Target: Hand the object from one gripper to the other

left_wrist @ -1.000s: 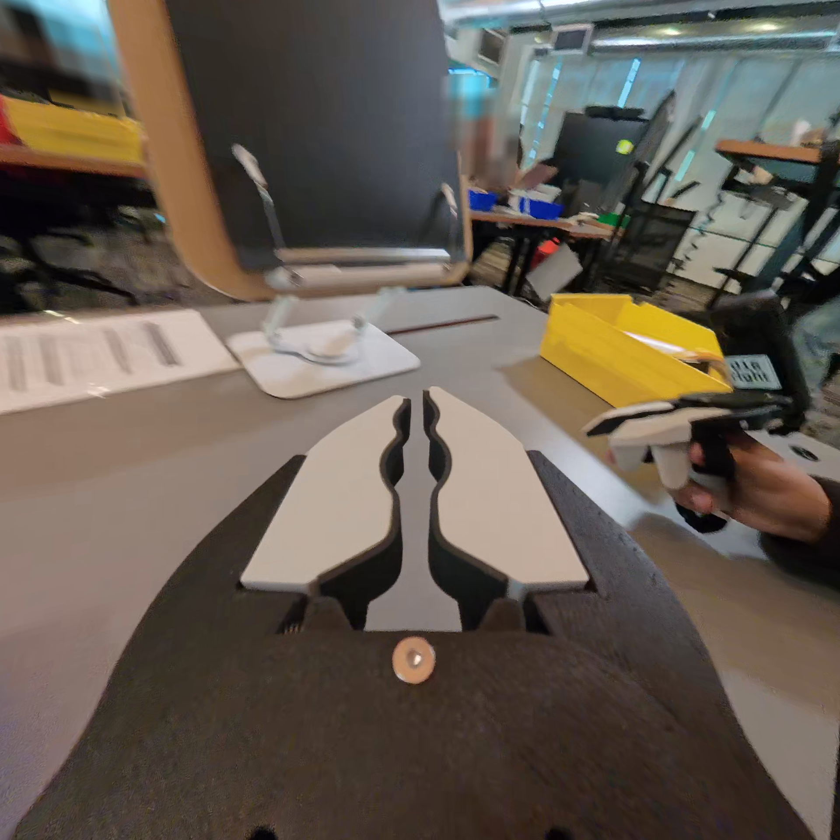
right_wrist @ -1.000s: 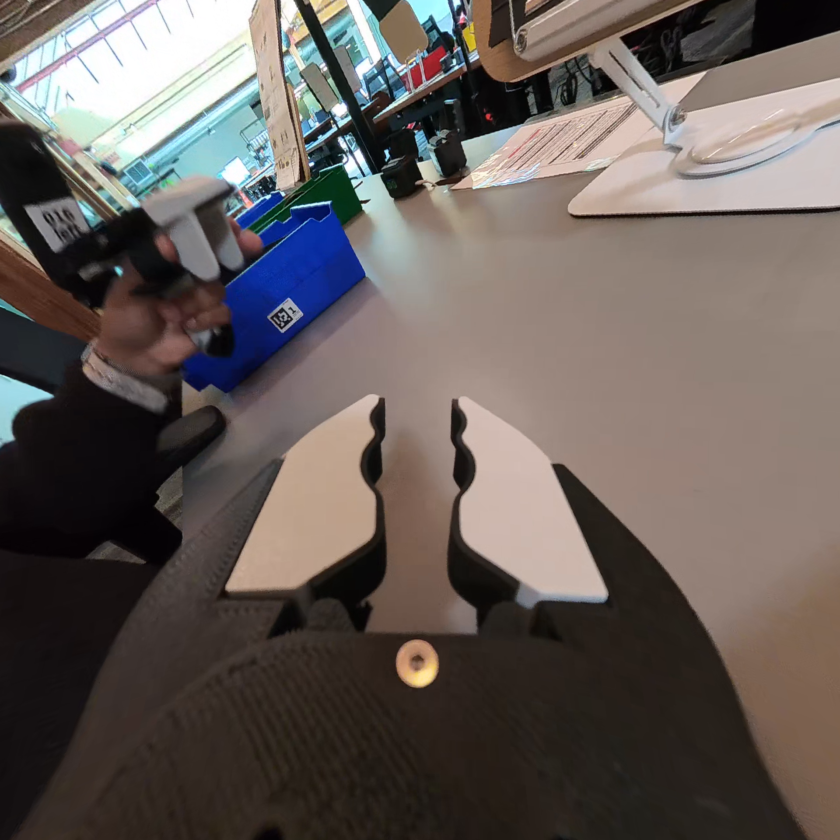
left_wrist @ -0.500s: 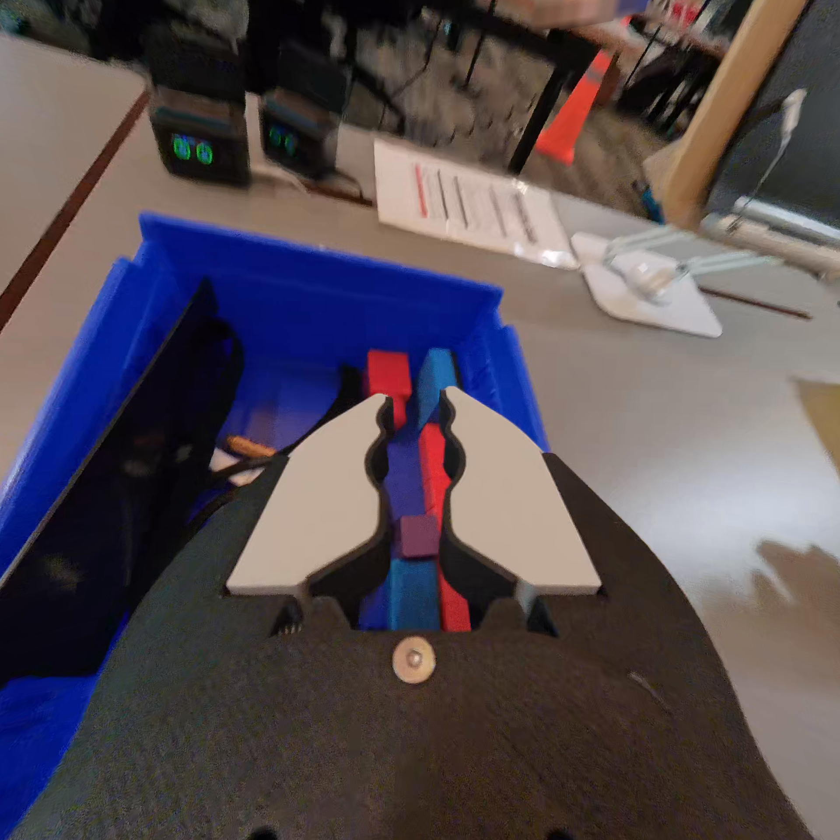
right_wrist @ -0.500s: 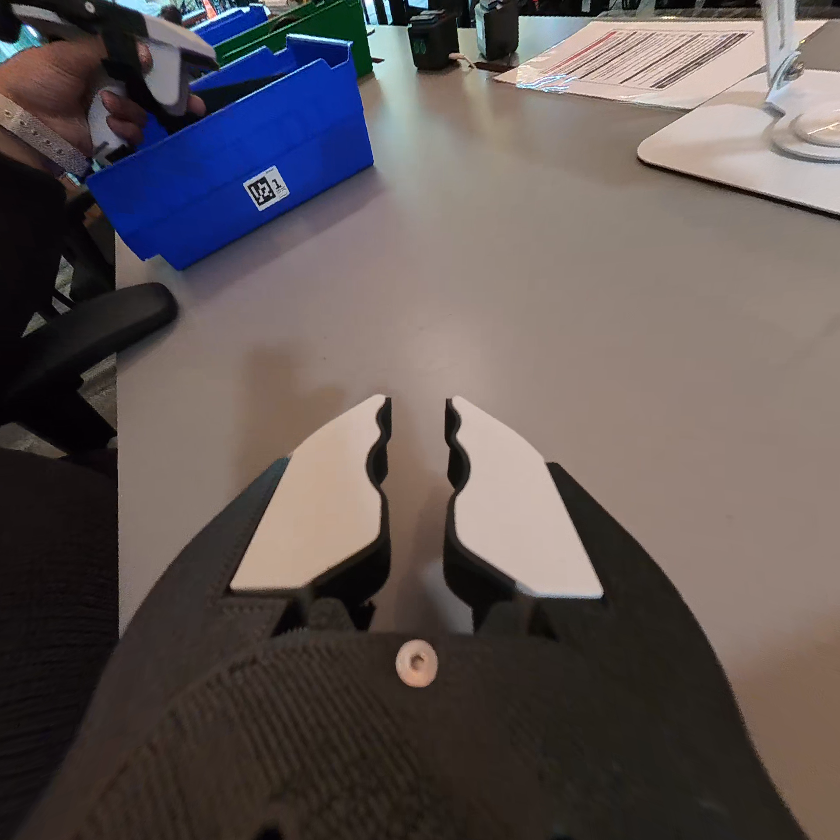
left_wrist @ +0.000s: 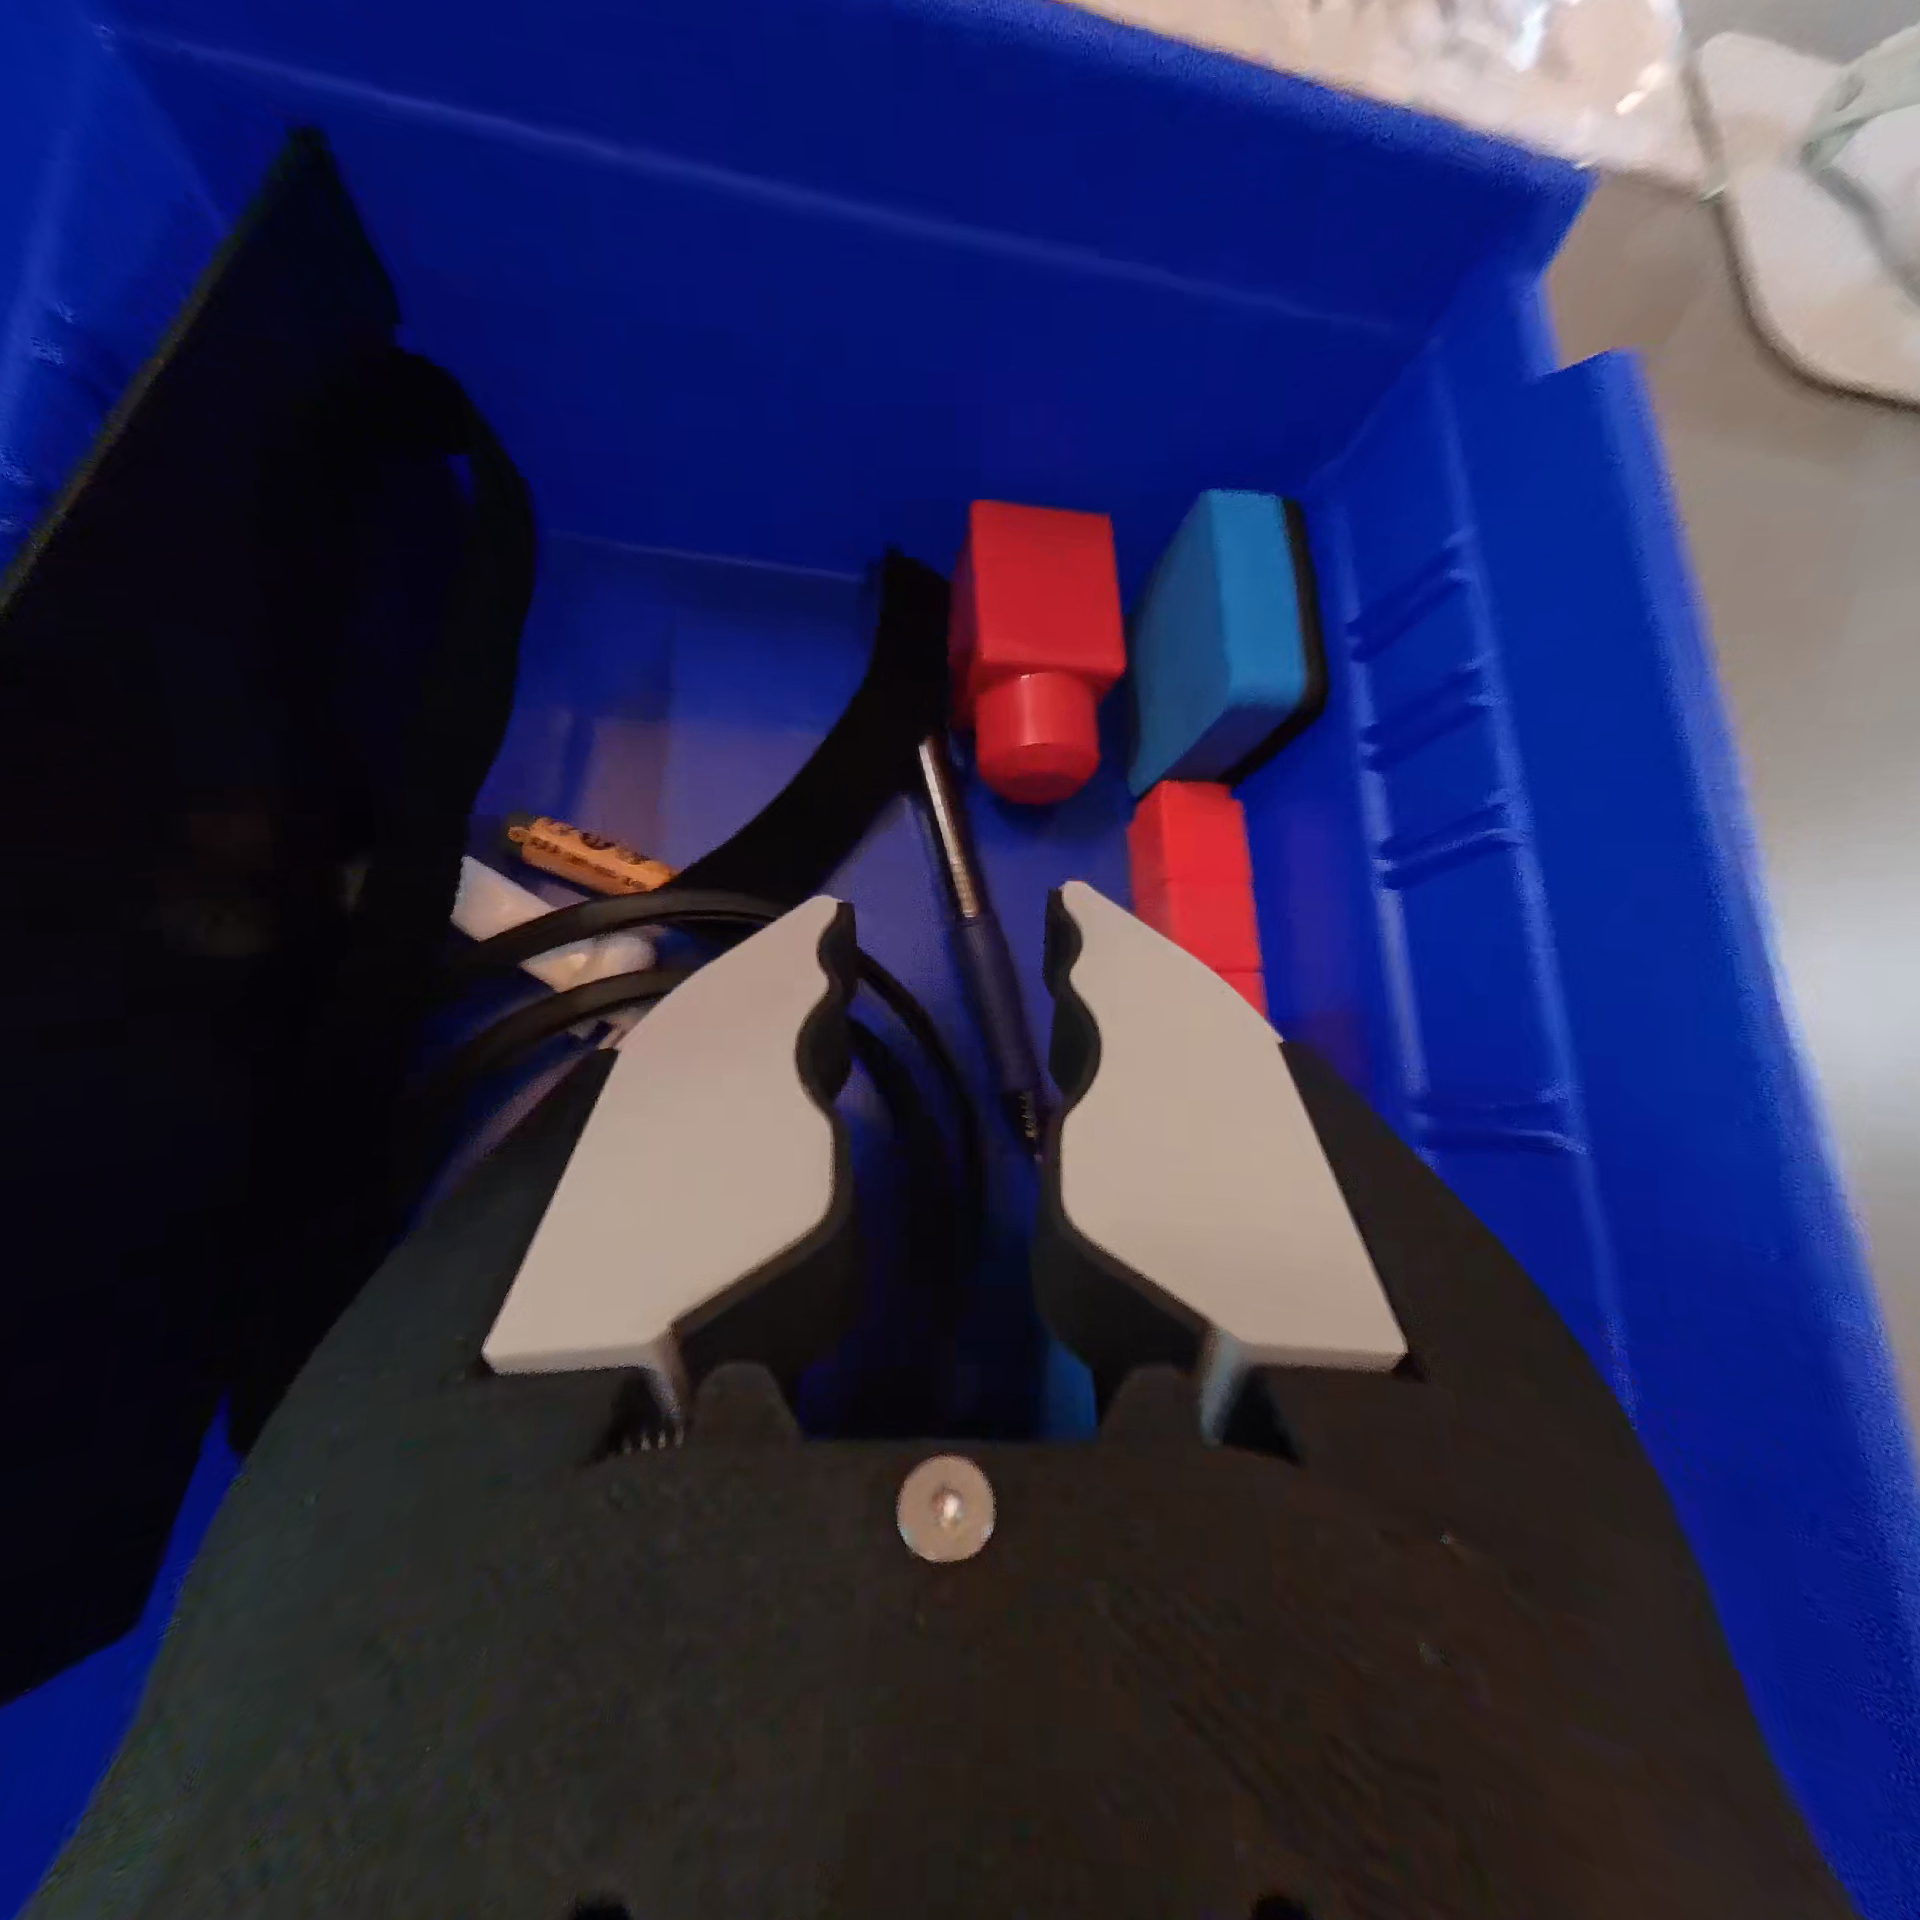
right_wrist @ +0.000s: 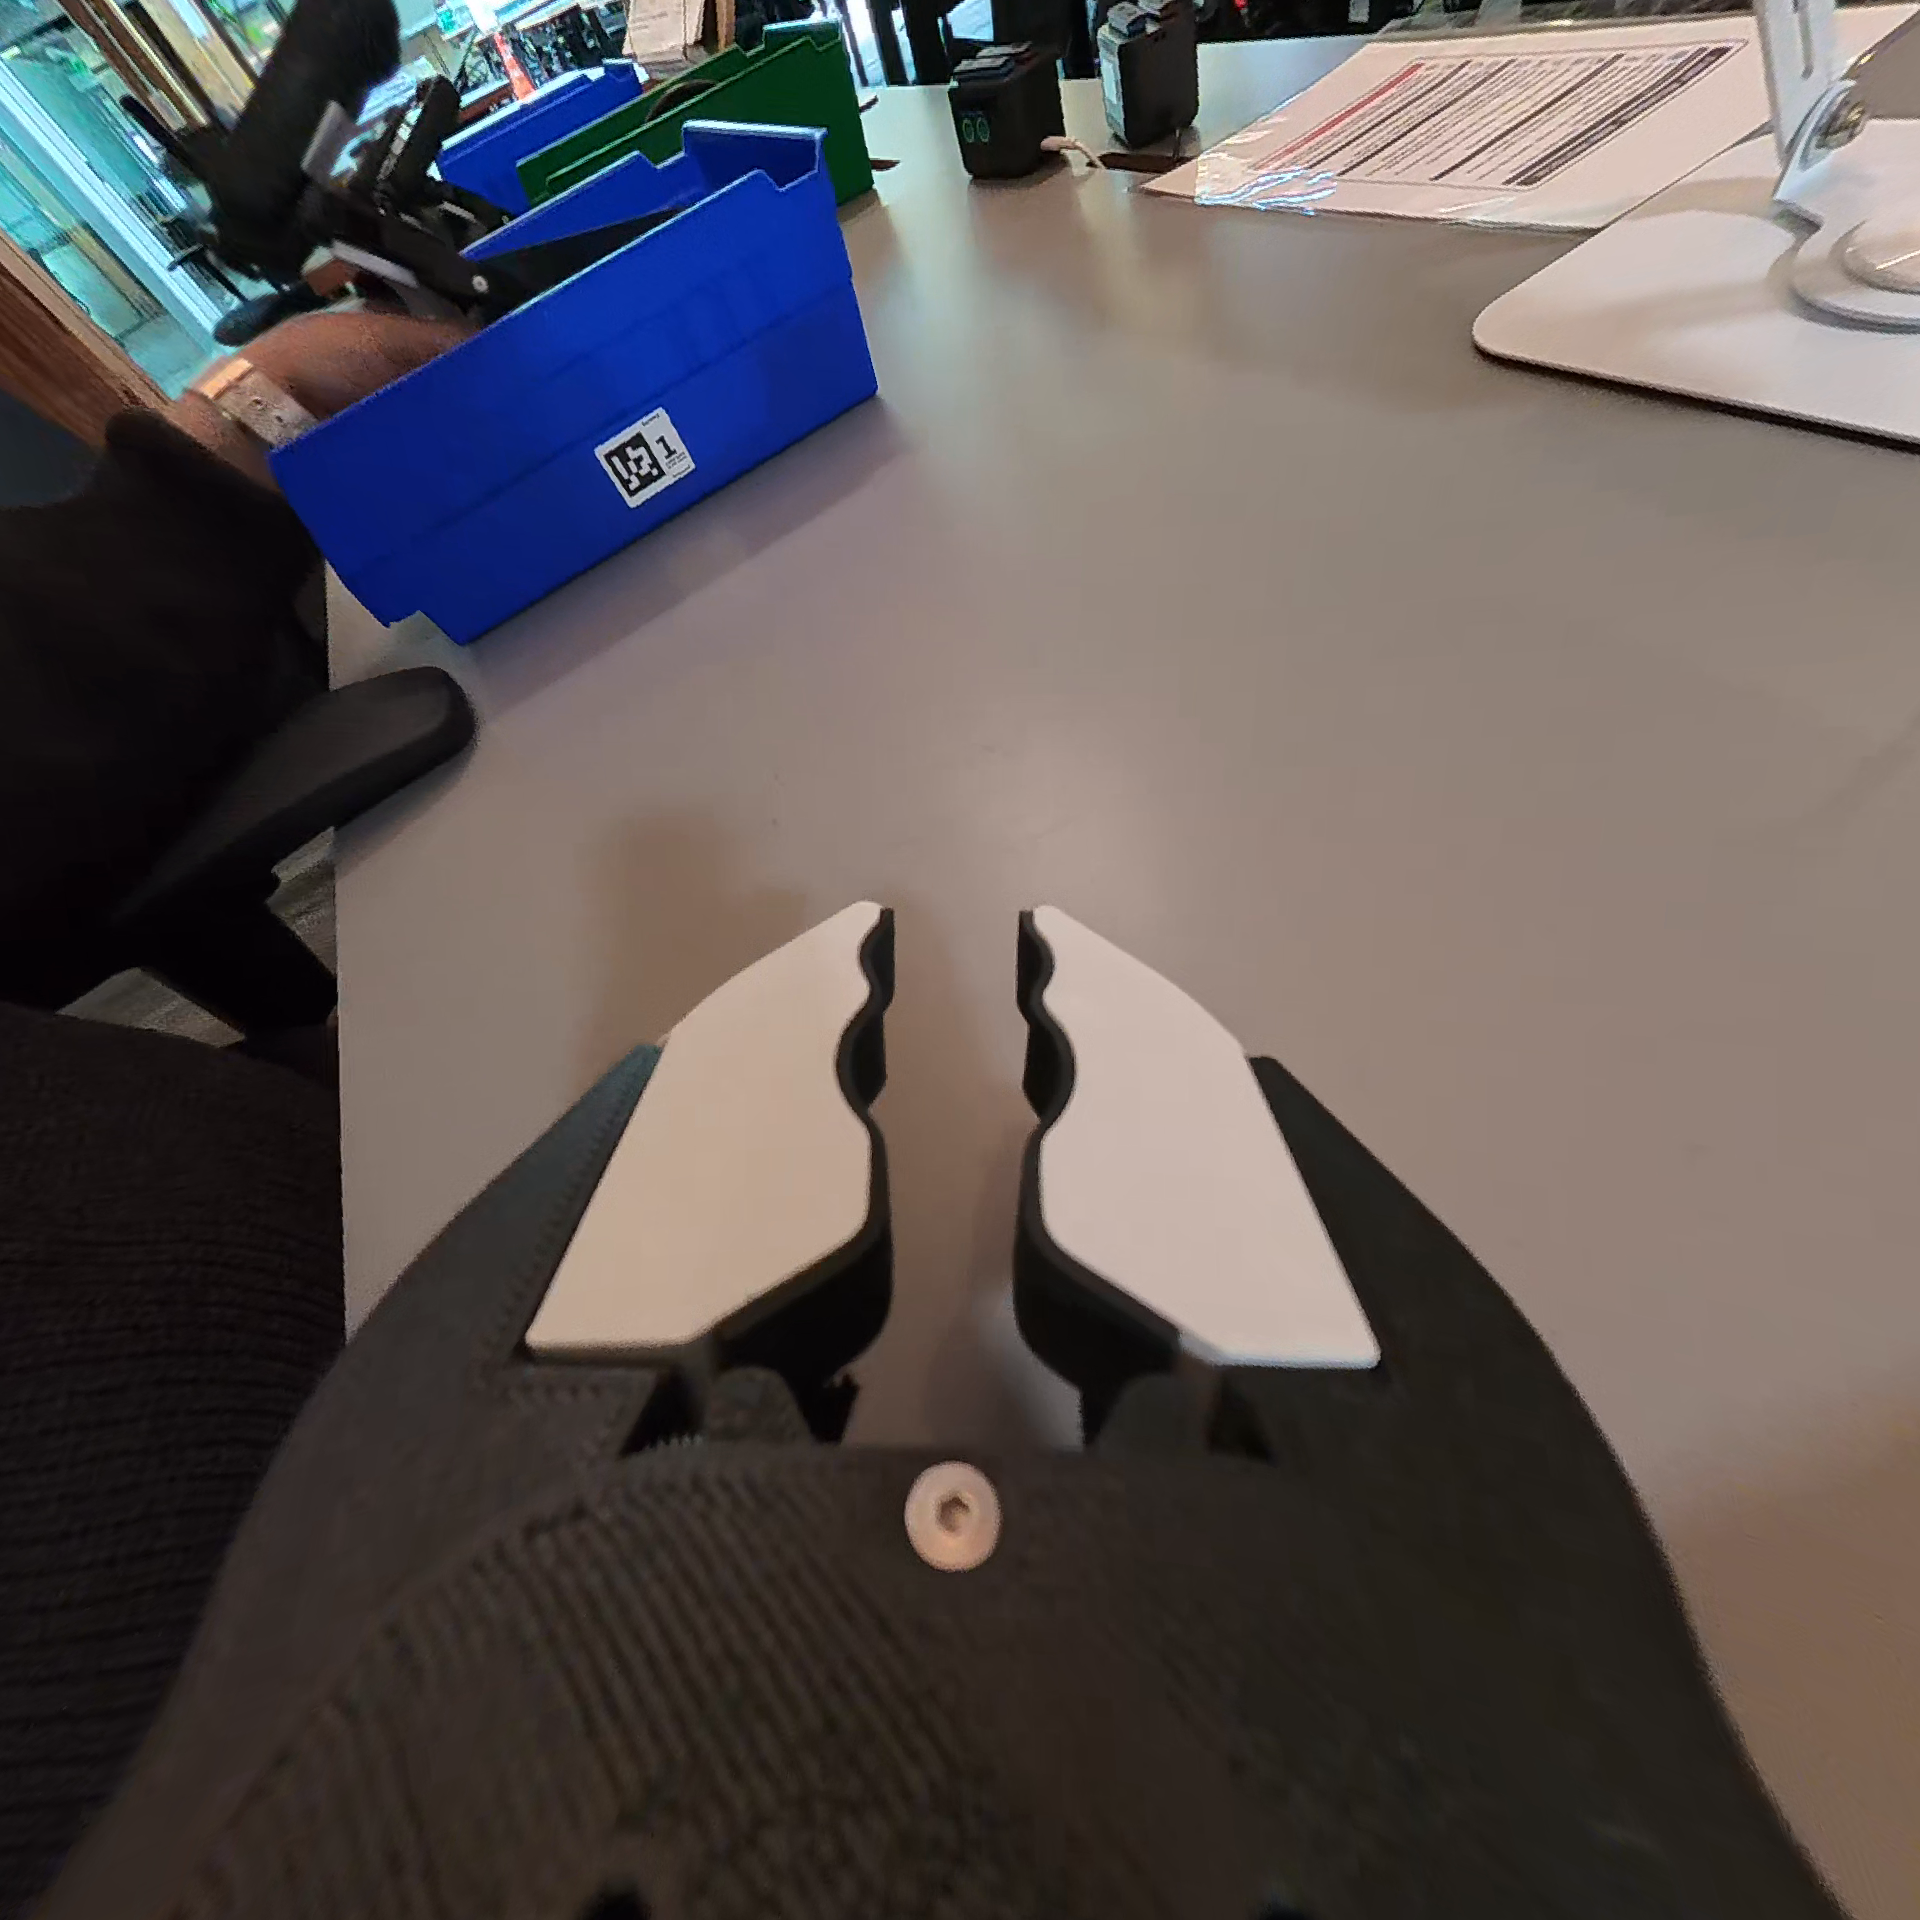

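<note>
My left gripper is open and empty, reaching down into a blue bin. Just ahead of its fingertips lie a thin metal-tipped tool, a red block with a round peg, a light blue eraser-like pad and a red bar. A black cable curves under the left finger. My right gripper is open and empty, low over the grey table. In the right wrist view the blue bin stands far left with a hand at it.
A black flat case leans on the bin's left wall. In the right wrist view a green bin, two black devices, a laminated sheet and a white monitor base stand at the back. A chair armrest sits left. The grippers' ends are close to 45 centimetres from one another. The red bar sits 5 centimetres or so from the ends of my left fingers.
My left gripper swung left from over the table to the blue bin, went down into it and opened wider. My right gripper tilted down toward the table and stayed open.
</note>
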A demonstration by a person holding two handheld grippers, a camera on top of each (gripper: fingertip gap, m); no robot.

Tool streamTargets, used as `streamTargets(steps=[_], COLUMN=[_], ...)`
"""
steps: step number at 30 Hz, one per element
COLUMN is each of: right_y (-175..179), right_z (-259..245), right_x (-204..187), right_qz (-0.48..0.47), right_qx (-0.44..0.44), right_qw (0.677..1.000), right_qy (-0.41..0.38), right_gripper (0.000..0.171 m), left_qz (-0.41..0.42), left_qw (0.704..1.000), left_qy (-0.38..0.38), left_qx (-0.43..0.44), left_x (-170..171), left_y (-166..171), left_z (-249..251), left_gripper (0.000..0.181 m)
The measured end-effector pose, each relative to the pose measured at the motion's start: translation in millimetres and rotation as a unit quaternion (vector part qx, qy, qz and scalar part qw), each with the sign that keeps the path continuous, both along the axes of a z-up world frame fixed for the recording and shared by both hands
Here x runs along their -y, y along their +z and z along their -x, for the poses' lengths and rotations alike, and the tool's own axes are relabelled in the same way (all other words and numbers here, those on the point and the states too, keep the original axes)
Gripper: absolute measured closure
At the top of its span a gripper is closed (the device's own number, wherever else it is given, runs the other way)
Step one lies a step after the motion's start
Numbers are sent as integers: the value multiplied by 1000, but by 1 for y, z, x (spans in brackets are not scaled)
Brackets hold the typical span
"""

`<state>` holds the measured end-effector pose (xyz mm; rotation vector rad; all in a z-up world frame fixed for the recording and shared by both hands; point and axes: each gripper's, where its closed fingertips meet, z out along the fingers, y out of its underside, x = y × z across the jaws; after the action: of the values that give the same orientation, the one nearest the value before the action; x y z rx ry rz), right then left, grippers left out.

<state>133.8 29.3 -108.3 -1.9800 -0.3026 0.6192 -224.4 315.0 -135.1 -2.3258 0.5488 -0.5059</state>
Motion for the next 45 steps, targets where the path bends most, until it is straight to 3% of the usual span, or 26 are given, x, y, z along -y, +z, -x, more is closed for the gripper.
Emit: streamTargets(steps=[7, 12, 16, 19, 27, 32, 36, 39, 42, 45], right_y=[-2, -2, -1, 0, 1, 0, -2, -1, -1, -2], right_z=[-4, -9, -10, -9, -9, -10, -10, -10, -10, -9], right_x=[13, 16, 15, 16, 18, 17, 16, 17, 17, 18], right_qz=[1, 5, 12, 15, 15, 18, 23, 23, 24, 25], right_qx=[20, 5, -26, -41, -50, -52, -55, -54, -55, -57], right_qw=[1000, 1000, 999, 999, 999, 998, 998, 998, 998, 998], right_qy=[-11, -22, -20, -17, -16, -17, -17, -17, -15, -13], right_gripper=[149, 149, 149, 149, 149, 149, 149, 149, 149, 149], left_qz=[-3, 27, 55, 35, 23, -1, -16, -4, -1, -14], left_qw=[998, 997, 997, 996, 993, 996, 989, 990, 985, 980], left_qy=[-37, -41, -43, -22, -30, -37, -47, -61, -71, -82], left_qx=[-49, -59, -45, -75, -116, -87, -140, -126, -158, -178], left_x=[-8, -7, -3, -10, -10, -12, -15, -11, -9, -9], left_y=[-12, -19, -23, -23, -27, -16, -26, -28, -37, -36], left_z=[-17, -15, -12, 3, 7, -2, 2, -7, -6, -9], left_gripper=[164, 147, 148, 157, 156, 151, 139, 140, 142, 161])
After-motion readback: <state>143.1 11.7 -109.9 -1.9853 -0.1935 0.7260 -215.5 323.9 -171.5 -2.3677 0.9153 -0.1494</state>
